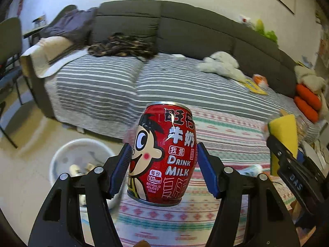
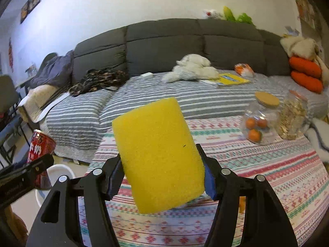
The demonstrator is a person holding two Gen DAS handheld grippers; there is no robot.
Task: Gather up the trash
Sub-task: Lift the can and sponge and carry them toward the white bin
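My left gripper [image 1: 164, 168] is shut on a red milk drink can [image 1: 164, 154] and holds it upright above the patterned tablecloth [image 1: 222, 135]. The can also shows at the left of the right wrist view [image 2: 40, 148]. My right gripper [image 2: 162, 170] is shut on a yellow sponge [image 2: 158, 154] and holds it above the table. The sponge also shows at the right of the left wrist view [image 1: 285, 131]. A white bin [image 1: 67, 160] with some trash inside stands on the floor, lower left of the can, and also shows in the right wrist view [image 2: 59, 173].
A glass jar of oranges [image 2: 257, 123] with a cork lid and a jar of snacks [image 2: 292, 119] stand at the table's far right. A grey sofa [image 2: 164, 47] with a striped cover, clothes and plush toys lies behind. Chairs [image 1: 8, 61] stand at the left.
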